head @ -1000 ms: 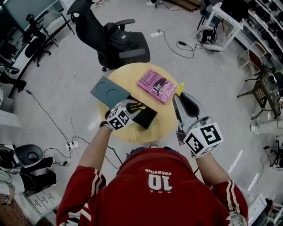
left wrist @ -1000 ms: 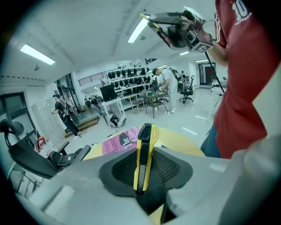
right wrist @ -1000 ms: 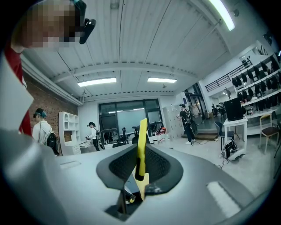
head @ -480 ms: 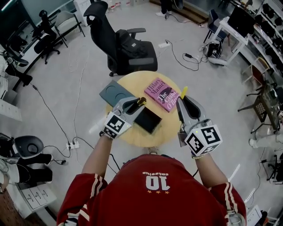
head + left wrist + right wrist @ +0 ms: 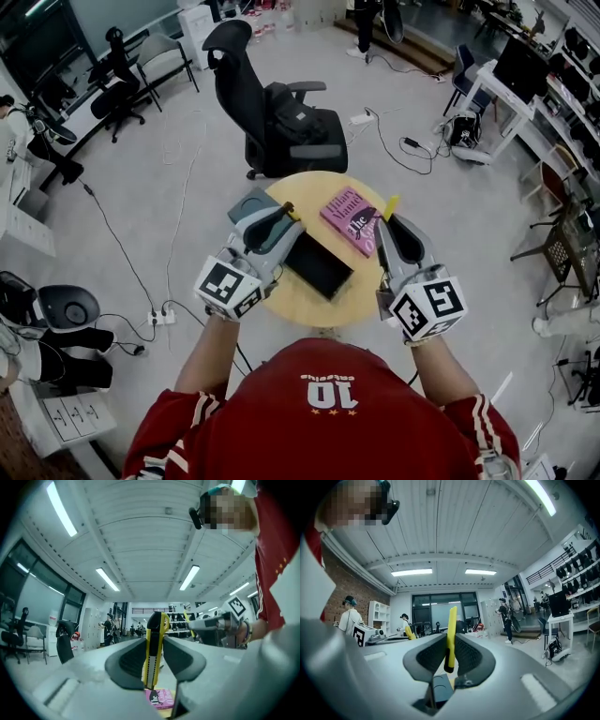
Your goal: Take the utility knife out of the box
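A yellow and black utility knife (image 5: 153, 651) stands upright between the jaws of my left gripper (image 5: 154, 660), which is shut on it. In the head view that gripper (image 5: 281, 218) hangs above the left part of the round table (image 5: 302, 305), with the knife's tip (image 5: 292, 215) showing. The open black box (image 5: 320, 264) lies on the table below and to the right of it. My right gripper (image 5: 389, 221) hovers over the table's right edge, shut on a thin yellow strip (image 5: 451, 632).
A pink book (image 5: 349, 216) lies at the table's far right, partly behind the right gripper. The grey-green box lid (image 5: 249, 203) rests at the far left edge. A black office chair (image 5: 281, 117) stands beyond the table, with cables on the floor.
My left gripper has risen from the box with the knife and tilted up to level. The right gripper lifted a little with its yellow strip.
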The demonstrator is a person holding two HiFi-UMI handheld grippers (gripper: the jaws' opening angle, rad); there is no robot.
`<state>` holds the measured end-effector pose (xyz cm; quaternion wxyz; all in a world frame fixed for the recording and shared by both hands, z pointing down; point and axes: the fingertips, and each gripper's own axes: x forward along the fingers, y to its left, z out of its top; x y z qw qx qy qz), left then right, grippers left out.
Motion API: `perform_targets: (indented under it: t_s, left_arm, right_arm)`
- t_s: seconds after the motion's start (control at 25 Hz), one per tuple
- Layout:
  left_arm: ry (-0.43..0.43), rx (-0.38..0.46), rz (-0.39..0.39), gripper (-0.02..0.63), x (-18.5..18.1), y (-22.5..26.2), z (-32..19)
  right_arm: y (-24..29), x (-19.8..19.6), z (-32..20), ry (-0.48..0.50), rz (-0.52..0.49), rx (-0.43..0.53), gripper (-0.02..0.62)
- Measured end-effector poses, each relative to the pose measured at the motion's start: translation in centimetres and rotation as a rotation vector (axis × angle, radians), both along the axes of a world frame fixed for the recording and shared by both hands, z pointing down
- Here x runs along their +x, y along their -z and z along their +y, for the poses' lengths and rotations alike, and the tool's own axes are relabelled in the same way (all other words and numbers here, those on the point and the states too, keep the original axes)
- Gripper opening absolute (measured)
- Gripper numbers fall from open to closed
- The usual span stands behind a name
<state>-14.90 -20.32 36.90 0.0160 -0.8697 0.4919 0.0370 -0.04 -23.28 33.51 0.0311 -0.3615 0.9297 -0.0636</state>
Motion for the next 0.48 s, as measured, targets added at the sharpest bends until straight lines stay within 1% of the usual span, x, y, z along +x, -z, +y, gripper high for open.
perform_targets:
  t_s: [0.08, 0.36, 0.48]
  left_arm:
    - [0.027, 0.017, 0.053, 0.126, -0.9, 1.3, 0.9]
    - [0.068, 0.088, 0.156, 0.126, -2.9, 5.1, 3.8]
    - [0.091, 0.104, 0.169, 0.126, -3.8, 5.8, 4.3]
  right_arm:
    - [0.2, -0.5, 0.3, 0.01, 0.001, 0.013, 0.049]
    - [0.7, -1.8, 1.2, 0.036, -0.001, 0.037, 0.048]
    - [0.6, -2.2, 1.3, 0.039, -0.003, 0.042, 0.048]
